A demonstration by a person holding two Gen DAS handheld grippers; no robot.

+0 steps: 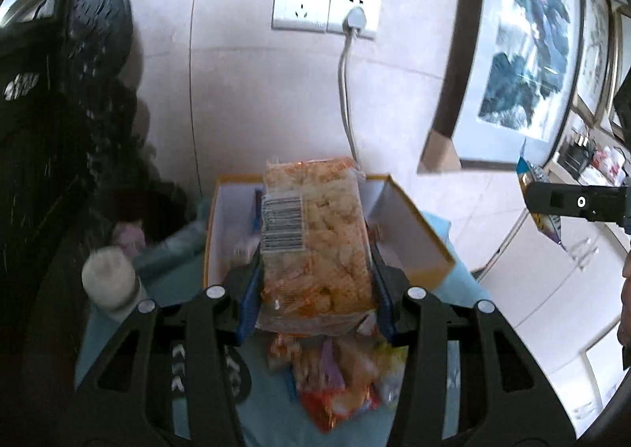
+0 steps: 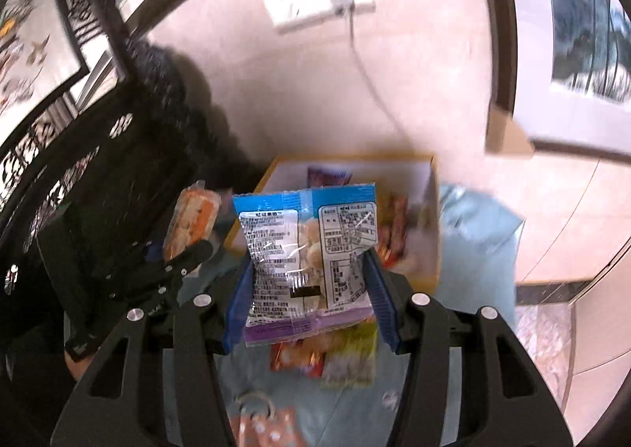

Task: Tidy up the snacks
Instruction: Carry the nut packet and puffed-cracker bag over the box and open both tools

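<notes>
Our left gripper (image 1: 315, 269) has its fingers (image 1: 248, 301) clamped on a clear pack of orange crackers (image 1: 315, 234); our right gripper (image 2: 309, 273) has its fingers (image 2: 380, 297) clamped on a blue snack packet (image 2: 307, 249). Beyond both fingertips sits the open box (image 1: 410, 226); below them, loose snacks (image 2: 327, 360) lie on the blue-covered worktop (image 2: 477, 234).

Both tongs are chunky black plastic with cutout arms. Left tongs (image 1: 315, 269) and right tongs (image 2: 309, 289) have ribbed blue pads and shiny silver screws.
</notes>
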